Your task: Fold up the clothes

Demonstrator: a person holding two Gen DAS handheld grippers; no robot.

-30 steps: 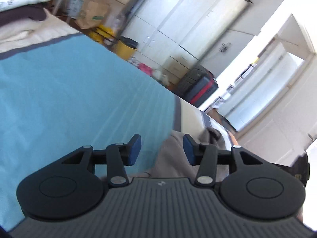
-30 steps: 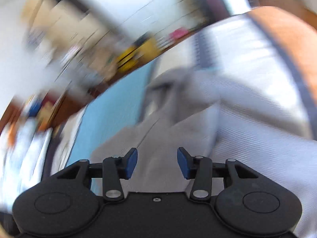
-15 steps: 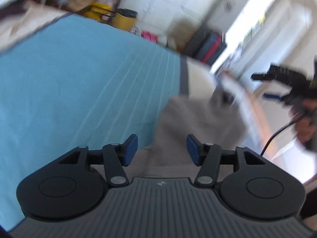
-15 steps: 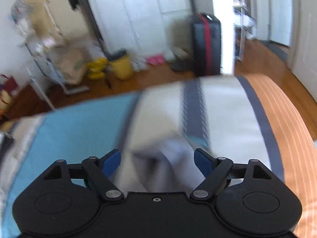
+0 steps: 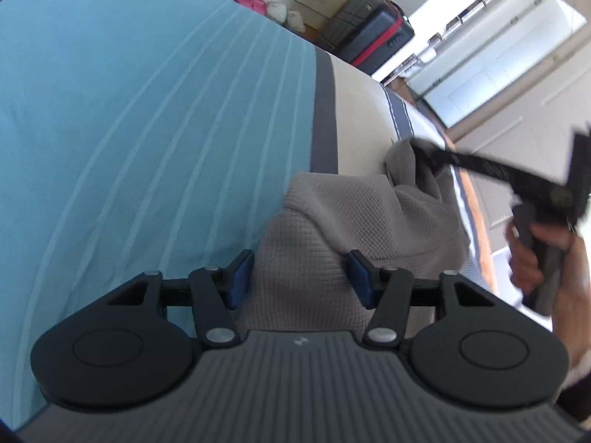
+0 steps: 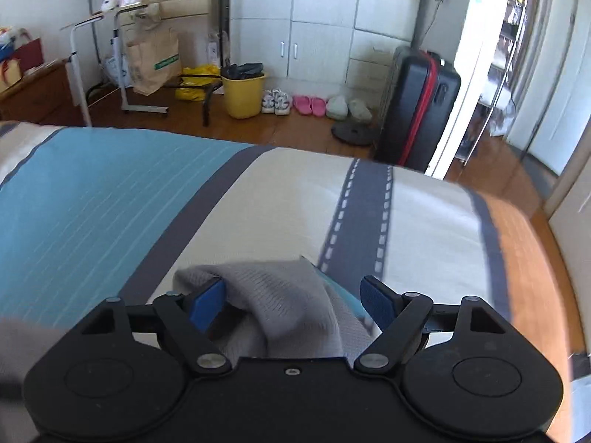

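A grey waffle-knit garment (image 5: 343,229) lies crumpled on a striped bedspread (image 5: 147,118), across the seam where the blue panel meets the cream one. The left wrist view alone shows how far the cloth spreads, and it also catches the right gripper (image 5: 424,147) reaching in from the side, blurred, with the person's hand (image 5: 535,254) around its handle. The left gripper (image 5: 301,277) hangs over the near edge of the garment; its jaws are closing, the knit lies between the blue pads (image 5: 240,277), and they do not yet press on it. The right wrist view alone shows the room beyond the bed: a yellow bucket (image 6: 243,92), pink slippers (image 6: 310,105), a black suitcase (image 6: 417,110) with red trim and white cupboards. There the right gripper (image 6: 291,304) stands wide, its jaws easing inward, with a raised fold of the garment (image 6: 273,306) between them; the left pad sits against the fold, the right pad is clear of it. Compared with half a second ago, the left view has dropped closer to the cloth and the right gripper has reached the garment's far end.
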